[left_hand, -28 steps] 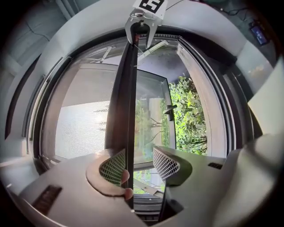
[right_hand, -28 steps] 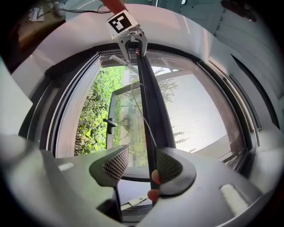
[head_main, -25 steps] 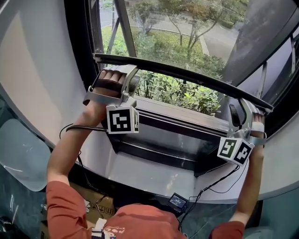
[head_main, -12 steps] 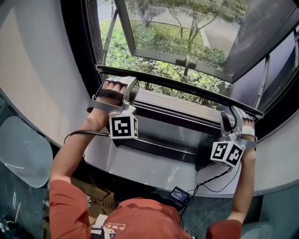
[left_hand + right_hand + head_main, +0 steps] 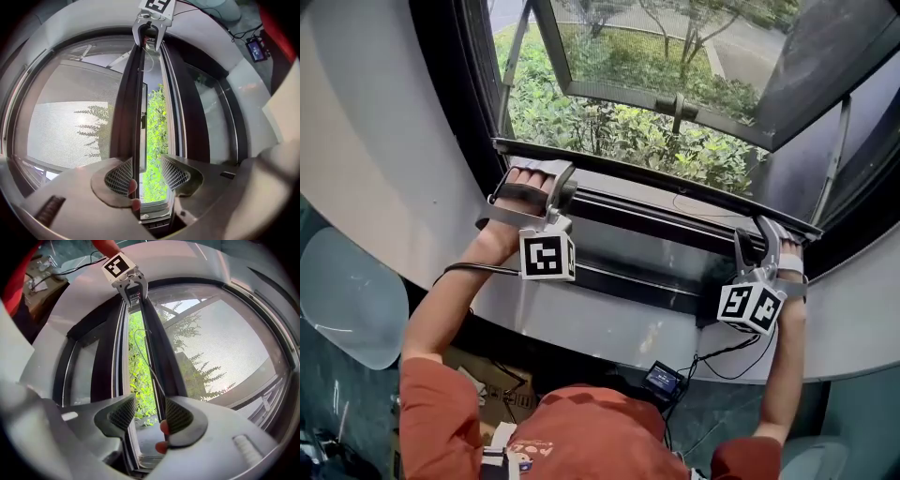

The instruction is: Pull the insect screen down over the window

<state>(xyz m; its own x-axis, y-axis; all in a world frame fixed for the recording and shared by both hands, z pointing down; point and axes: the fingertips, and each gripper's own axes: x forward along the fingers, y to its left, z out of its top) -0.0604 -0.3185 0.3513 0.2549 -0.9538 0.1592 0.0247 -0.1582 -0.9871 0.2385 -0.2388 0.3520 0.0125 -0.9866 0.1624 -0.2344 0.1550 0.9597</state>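
Observation:
The insect screen's dark bottom bar (image 5: 666, 180) runs across the window, low above the dark lower frame (image 5: 656, 232). Grey mesh (image 5: 609, 56) stretches above it. My left gripper (image 5: 561, 185) is at the bar's left end and my right gripper (image 5: 752, 242) at its right end. In the left gripper view the bar (image 5: 133, 103) lies against the left pad, with my left gripper (image 5: 145, 176) open. In the right gripper view the bar (image 5: 157, 357) lies against the right pad, with my right gripper (image 5: 150, 414) open. A person's fingertips (image 5: 162, 428) show beside that pad.
Beyond the mesh an outward-opened sash with a handle (image 5: 677, 111) hangs over green shrubs (image 5: 609, 131). A white curved ledge (image 5: 609, 323) lies under the frame. Cables and a small device (image 5: 661, 380) hang below it. A translucent panel (image 5: 347, 300) stands at the left.
The bottom bar has come down closer to the lower frame, both grippers lowering with it. More mesh now covers the opening.

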